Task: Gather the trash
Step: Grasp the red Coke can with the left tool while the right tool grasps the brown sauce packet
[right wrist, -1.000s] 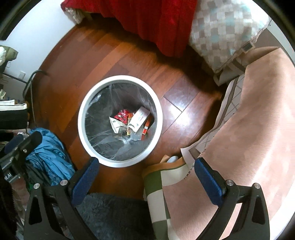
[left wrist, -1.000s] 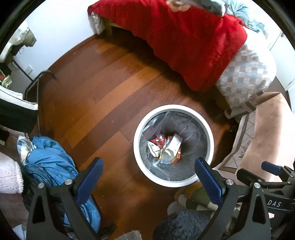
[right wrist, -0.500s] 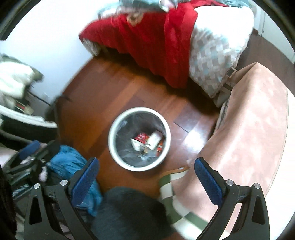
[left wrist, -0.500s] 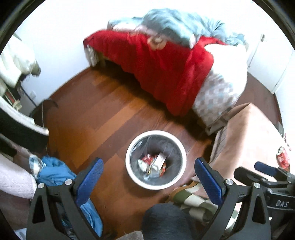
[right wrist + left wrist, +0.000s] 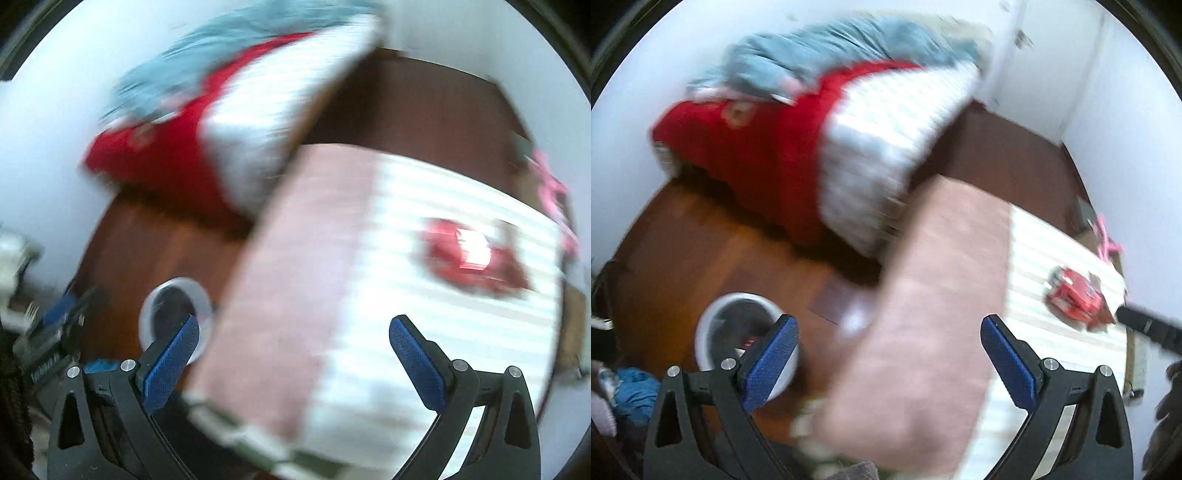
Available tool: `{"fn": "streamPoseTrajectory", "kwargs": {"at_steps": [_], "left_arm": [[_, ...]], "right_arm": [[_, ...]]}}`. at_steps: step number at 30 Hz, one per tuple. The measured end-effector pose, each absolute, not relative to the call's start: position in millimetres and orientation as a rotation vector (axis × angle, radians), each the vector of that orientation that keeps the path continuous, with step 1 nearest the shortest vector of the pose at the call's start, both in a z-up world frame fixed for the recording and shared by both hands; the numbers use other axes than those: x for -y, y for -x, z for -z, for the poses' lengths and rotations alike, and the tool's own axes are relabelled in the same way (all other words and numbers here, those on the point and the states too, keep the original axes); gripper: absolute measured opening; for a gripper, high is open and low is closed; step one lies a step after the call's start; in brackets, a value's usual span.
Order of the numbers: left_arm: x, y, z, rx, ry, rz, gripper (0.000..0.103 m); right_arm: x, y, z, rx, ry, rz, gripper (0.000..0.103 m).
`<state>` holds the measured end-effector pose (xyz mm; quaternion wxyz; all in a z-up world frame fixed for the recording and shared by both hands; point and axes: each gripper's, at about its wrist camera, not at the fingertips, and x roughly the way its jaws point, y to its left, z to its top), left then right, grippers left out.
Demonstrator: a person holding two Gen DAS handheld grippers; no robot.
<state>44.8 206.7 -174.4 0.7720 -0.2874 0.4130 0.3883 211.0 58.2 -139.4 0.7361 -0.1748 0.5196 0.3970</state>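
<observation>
Round white waste bin (image 5: 713, 332) with a dark liner is seen low left on the wood floor | left gripper (image 5: 888, 354) is held wide, nothing gripped | right gripper (image 5: 293, 356) likewise spread and empty | crumpled red wrapper (image 5: 476, 254) lies ahead-right on the pale striped bedding (image 5: 424, 314), judged nearer the right gripper; long axis blurred.
</observation>
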Motion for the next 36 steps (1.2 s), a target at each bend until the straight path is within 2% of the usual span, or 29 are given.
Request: {"fn": "streamPoseTrajectory", "kwargs": {"at_steps": [6, 9, 12, 14, 16, 17, 18, 19, 20, 21, 25, 26, 36], "left_arm": [[-189.8, -158.8, 221.2, -0.996, 0.774, -0.672, 0.101], [-187.7, -200.5, 241.7, -1.015, 0.936, -0.587, 0.101], [-178.2, -245.6, 258.4, -1.039, 1.047, -0.53, 0.101], [-175.5, -269.4, 265.6, -1.057, 1.094, -0.509, 0.101], [-173.0, -289.3, 276.4, -1.091, 1.136, -0.508, 0.101], [-172.0, -297.3, 281.6, -1.105, 1.162, -0.51, 0.1], [-171.8, -304.8, 287.2, -1.119, 1.187, -0.512, 0.1], [-171.6, -309.8, 291.2, -1.13, 1.2, -0.516, 0.1], [-172.0, -314.3, 295.7, -1.141, 1.21, -0.519, 0.1], [-171.4, -321.2, 300.5, -1.15, 1.219, -0.523, 0.1], [-167.3, -338.5, 305.9, -1.19, 1.18, -0.553, 0.099], [-165.8, -342.0, 303.0, -1.173, 1.159, -0.559, 0.091], [-150.7, -326.9, 280.4, -1.141, 0.848, -0.526, 0.084]], "right_arm": [[23.7, -386.3, 192.9, -1.256, 0.22, -0.556, 0.103], [39.9, -433.4, 227.1, -1.341, 0.11, -0.499, 0.102], [48.3, -464.0, 267.6, -1.414, 0.013, -0.469, 0.091], [52.6, -472.9, 284.6, -1.443, -0.03, -0.468, 0.086], [52.4, -478.0, 299.5, -1.459, -0.045, -0.477, 0.074], [53.7, -477.2, 301.3, -1.45, -0.045, -0.483, 0.073], [54.5, -475.8, 302.7, -1.43, -0.032, -0.491, 0.068], [53.9, -477.1, 302.3, -1.42, 0.005, -0.498, 0.057], [55.2, -477.0, 300.2, -1.399, 0.048, -0.496, 0.057], [58.3, -476.5, 296.7, -1.371, 0.081, -0.489, 0.049], [68.4, -471.8, 285.3, -1.33, 0.145, -0.465, 0.046], [71.6, -471.8, 286.1, -1.335, 0.139, -0.462, 0.046], [85.9, -452.8, 278.6, -1.327, 0.13, -0.502, 0.041]]}}
